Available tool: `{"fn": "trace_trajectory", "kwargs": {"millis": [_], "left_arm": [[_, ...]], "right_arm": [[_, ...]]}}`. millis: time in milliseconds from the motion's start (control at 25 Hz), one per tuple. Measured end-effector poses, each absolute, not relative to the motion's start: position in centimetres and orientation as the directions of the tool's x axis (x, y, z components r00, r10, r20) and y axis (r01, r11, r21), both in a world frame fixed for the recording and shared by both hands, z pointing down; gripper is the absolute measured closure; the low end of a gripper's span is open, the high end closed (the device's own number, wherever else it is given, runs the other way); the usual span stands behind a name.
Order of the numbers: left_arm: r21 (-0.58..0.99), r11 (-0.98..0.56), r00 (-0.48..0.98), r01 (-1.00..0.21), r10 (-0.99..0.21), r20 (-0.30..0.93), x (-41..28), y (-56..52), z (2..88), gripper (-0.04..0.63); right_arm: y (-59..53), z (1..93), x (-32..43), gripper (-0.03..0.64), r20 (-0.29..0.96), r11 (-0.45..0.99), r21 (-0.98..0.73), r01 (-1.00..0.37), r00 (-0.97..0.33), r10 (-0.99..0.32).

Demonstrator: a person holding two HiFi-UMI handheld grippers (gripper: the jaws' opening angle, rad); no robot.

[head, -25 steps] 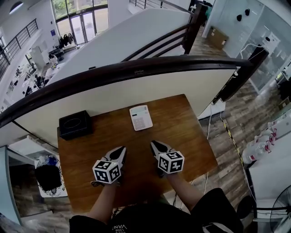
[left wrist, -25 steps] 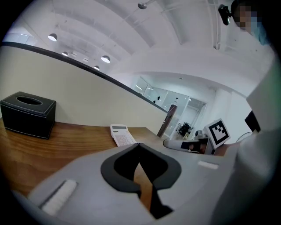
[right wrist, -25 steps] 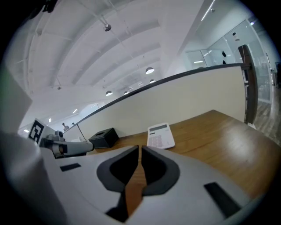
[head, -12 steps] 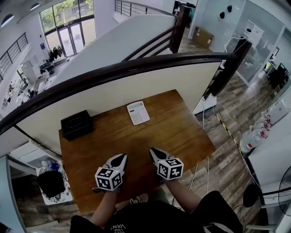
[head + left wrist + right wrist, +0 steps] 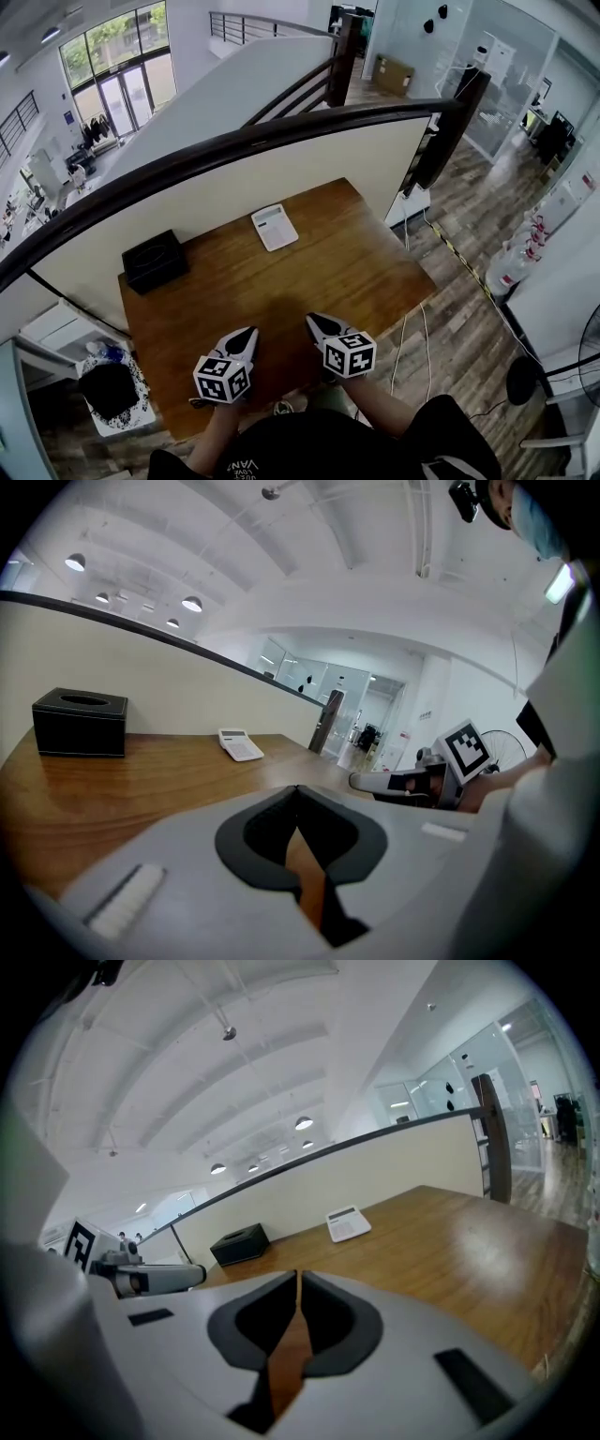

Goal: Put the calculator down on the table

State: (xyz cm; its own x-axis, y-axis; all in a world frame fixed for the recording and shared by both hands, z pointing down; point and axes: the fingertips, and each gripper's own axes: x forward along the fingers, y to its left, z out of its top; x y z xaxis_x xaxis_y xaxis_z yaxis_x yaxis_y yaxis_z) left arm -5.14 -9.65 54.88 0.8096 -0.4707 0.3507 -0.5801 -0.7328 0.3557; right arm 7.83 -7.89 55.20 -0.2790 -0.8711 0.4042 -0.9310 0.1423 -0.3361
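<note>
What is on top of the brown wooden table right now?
On the brown wooden table, a flat white calculator lies near the far edge and a black rectangular box sits at the far left corner. The near strip under the left gripper and right gripper is covered.

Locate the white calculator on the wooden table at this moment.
In the head view the calculator lies flat near the far edge of the table, beside the railing wall. It sits apart from the black box, to that box's right.
</note>
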Motion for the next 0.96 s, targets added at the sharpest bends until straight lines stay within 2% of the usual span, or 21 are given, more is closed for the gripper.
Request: {"fn": "trace_trajectory", "kwargs": {"millis": [320, 960], "left_arm": [[0.361, -0.754, 0.83, -0.548, -0.439, 0.343, -5.8, -7.7, 55.0, 0.584], [0.373, -0.738, 0.82, -0.562, -0.438, 0.368, -6.0, -7.3, 56.1, 0.583]], "right_arm": [[-5.5, 55.5, 7.7, 0.592, 0.419, 0.109, -0.315, -0.943, -0.242, -0.875], [-5.1, 55.8, 8.2, 0.595, 0.429, 0.07, -0.309, -0.948, -0.205, -0.88]]}}
